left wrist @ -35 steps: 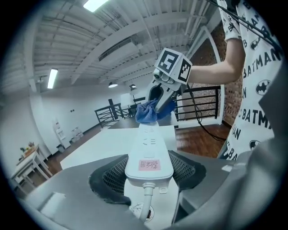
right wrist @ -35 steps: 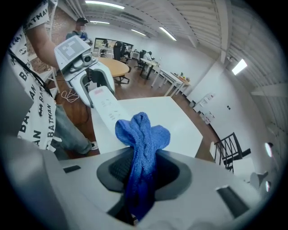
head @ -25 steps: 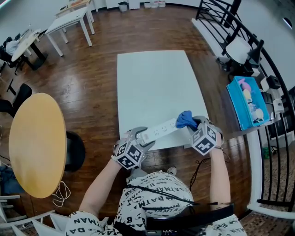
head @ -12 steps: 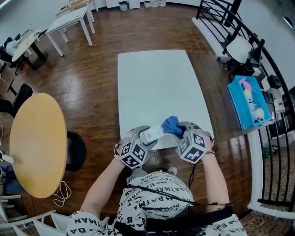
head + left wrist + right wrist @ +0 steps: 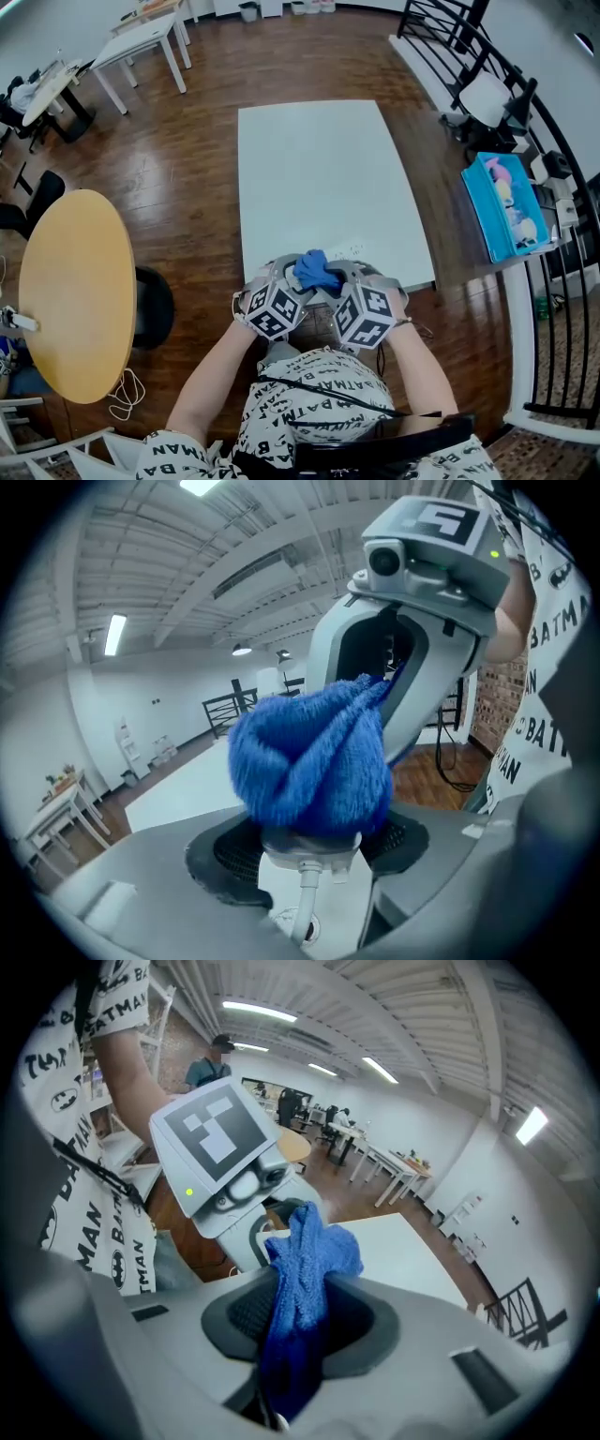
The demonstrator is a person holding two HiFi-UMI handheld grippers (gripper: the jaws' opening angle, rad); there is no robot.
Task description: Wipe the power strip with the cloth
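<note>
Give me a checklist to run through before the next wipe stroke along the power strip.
1. Grip of left tool on power strip: ok.
2. Grip of right tool on cloth: ok.
3. Contact of cloth with the strip, at the end by the left tool: ok.
4. Strip's far end over the table: ok.
5. Strip resting on the table or lifted off it: cannot tell.

power strip (image 5: 351,249): mostly hidden under cloth (image 5: 317,271) | only far end shows | its markings: too small to read
</note>
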